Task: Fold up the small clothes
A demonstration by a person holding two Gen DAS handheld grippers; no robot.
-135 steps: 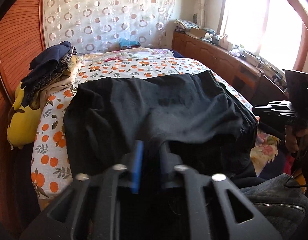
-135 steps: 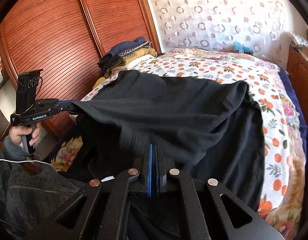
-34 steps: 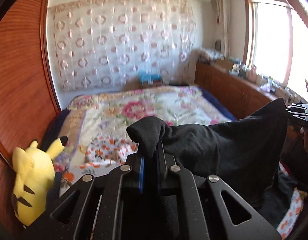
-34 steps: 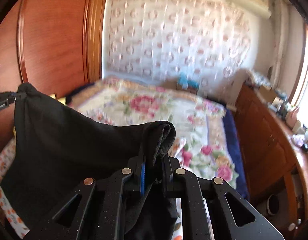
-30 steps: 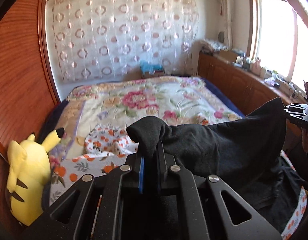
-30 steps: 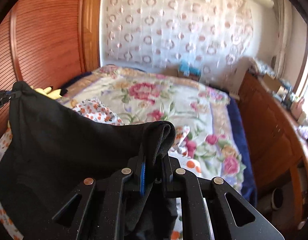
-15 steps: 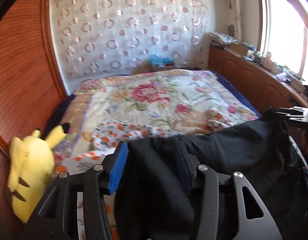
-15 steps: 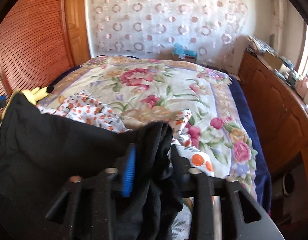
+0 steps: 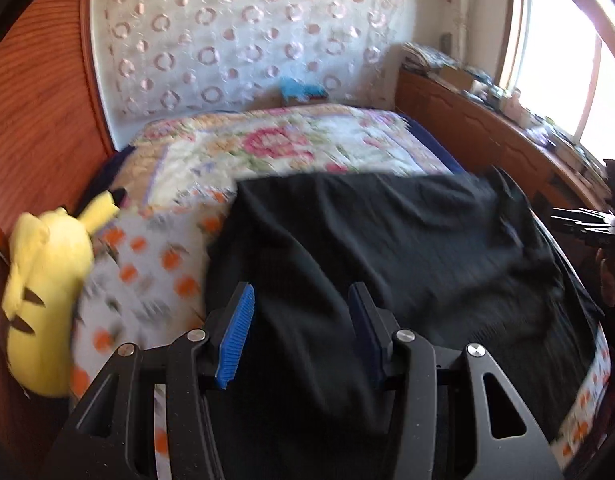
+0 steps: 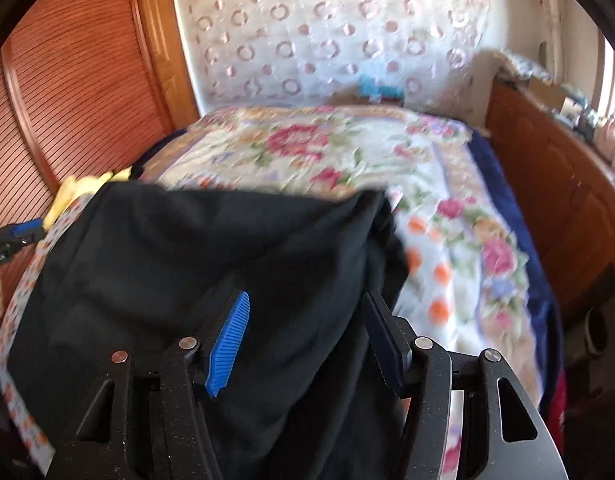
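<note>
A black garment [image 9: 387,248] lies spread over the near end of the bed, its near part hanging toward me. My left gripper [image 9: 301,300] is open, its jaws wide apart over the garment's near left part, holding nothing. My right gripper [image 10: 305,308] is open too, over the garment [image 10: 195,264] near its right edge. The right gripper shows at the right edge of the left wrist view [image 9: 587,224], and the left gripper at the left edge of the right wrist view [image 10: 15,236].
The bed has a floral quilt [image 9: 283,148] and an orange-dotted sheet [image 9: 155,264]. A yellow plush toy [image 9: 47,280] sits at the bed's left edge by the wooden wardrobe [image 10: 67,92]. A wooden dresser [image 9: 487,136] with clutter runs along the right under the window.
Both grippers held the black garment up by its corners, then lowered it onto the bed and opened. The garment now lies flat and released.
</note>
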